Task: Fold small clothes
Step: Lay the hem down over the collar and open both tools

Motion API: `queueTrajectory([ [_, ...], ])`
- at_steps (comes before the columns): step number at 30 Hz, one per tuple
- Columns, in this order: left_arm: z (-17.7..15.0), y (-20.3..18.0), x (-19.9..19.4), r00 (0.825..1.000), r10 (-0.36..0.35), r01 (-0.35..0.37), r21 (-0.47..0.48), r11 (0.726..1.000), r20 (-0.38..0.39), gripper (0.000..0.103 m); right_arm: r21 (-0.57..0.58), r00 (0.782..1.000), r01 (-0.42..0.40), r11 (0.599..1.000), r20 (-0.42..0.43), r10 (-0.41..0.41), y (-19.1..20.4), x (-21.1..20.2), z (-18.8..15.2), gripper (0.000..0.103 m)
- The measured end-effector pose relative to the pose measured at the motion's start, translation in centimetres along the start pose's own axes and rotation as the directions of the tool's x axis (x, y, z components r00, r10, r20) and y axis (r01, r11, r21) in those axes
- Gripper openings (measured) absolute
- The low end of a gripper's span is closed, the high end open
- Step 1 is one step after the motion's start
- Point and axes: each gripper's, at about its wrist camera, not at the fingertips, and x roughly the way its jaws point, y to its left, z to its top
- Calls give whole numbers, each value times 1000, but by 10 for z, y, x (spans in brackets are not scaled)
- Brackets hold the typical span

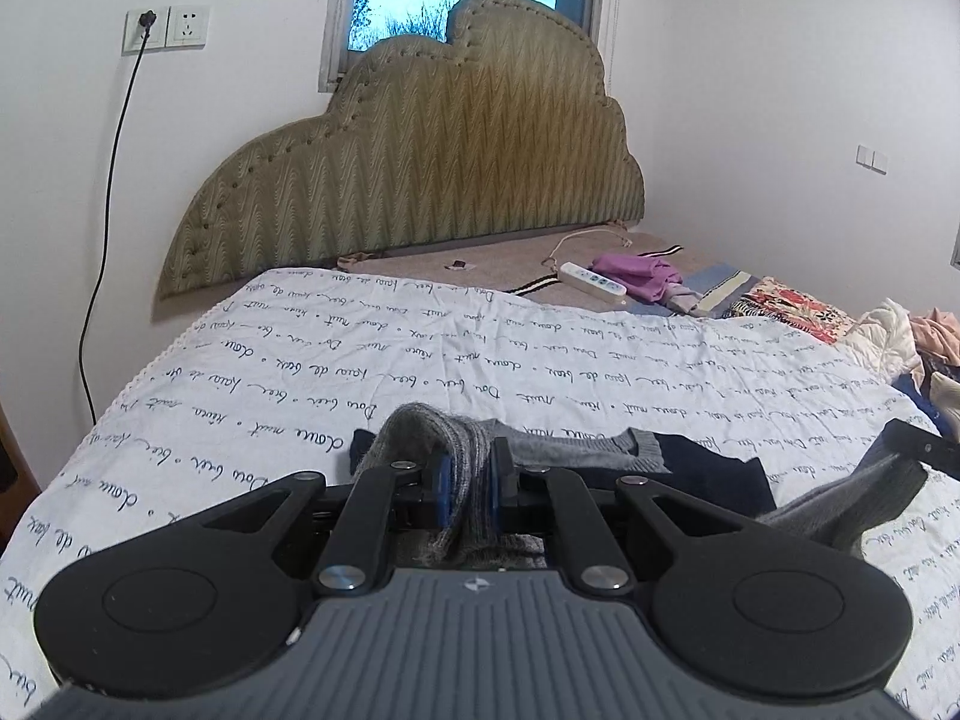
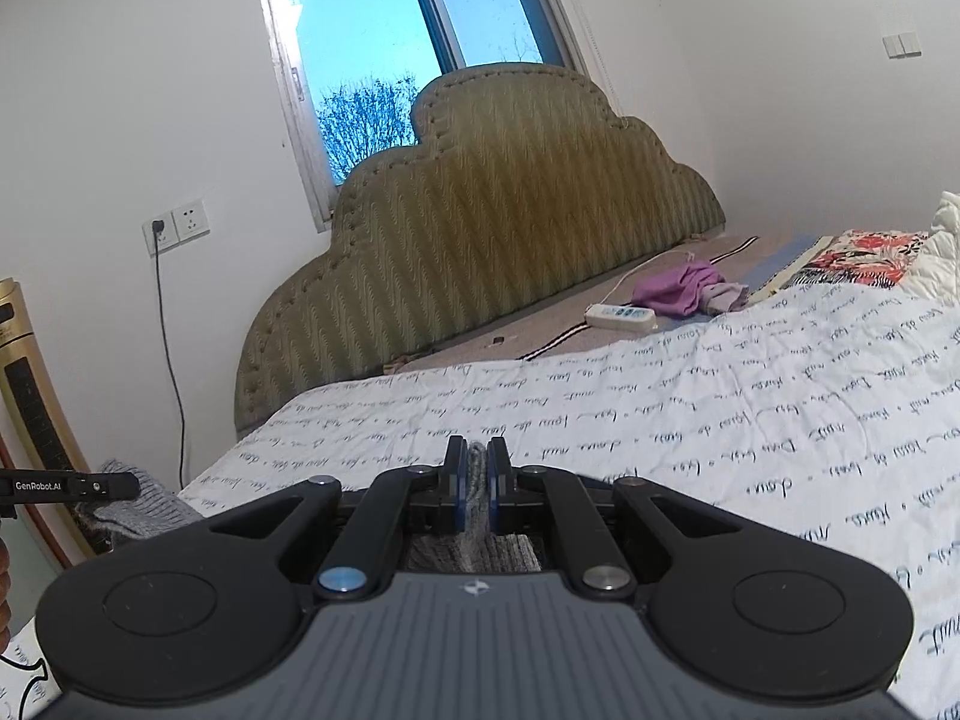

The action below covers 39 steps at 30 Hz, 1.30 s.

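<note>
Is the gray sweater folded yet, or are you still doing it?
Still doing it. Nothing looks finished: no folded pile shows on the white quilt. Right now the left gripper and the right gripper are each shut on an edge of the gray sweater, lifting it over its dark blue part. Left to do: lay that edge down. Crumpled clothes at the bed's far side may be waiting.

I see a grey knitted sweater (image 1: 543, 450) with dark navy parts, low in the centre of the left view, lifted off the white quilt in two bunched folds; its far edge lies rumpled on the quilt.
</note>
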Motion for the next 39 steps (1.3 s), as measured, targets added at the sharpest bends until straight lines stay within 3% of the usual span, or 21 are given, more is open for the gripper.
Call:
queueTrajectory([
  [10,25,-3,47,999,10,-9,26,1000,-36,11,-30,1000,26,999,-1,-26,-6,40,21,6],
  [17,33,-3,97,995,25,-20,47,999,-96,11,-23,997,51,998,-53,-52,-24,88,19,6],
  [26,22,-3,174,977,51,-39,62,997,-207,11,-10,986,93,996,-137,-93,-46,141,1,6],
  [31,17,4,207,963,38,-34,19,999,-268,13,-12,976,126,992,-179,-126,-60,169,-9,6],
  [33,15,7,218,954,37,-34,16,999,-297,16,-4,972,134,991,-192,-132,-64,177,-11,7],
  [34,14,9,223,950,41,-39,14,999,-309,26,12,971,131,991,-203,-126,-68,181,-13,7],
  [36,12,13,230,943,45,-47,0,999,-330,35,56,973,134,989,-196,-121,-77,184,-15,7],
  [38,12,19,231,940,69,-77,-13,997,-333,57,68,973,152,986,-183,-137,-80,183,-15,8],
  [39,13,23,230,944,80,-91,-19,996,-321,62,72,971,197,978,-151,-185,-85,176,-12,8],
])
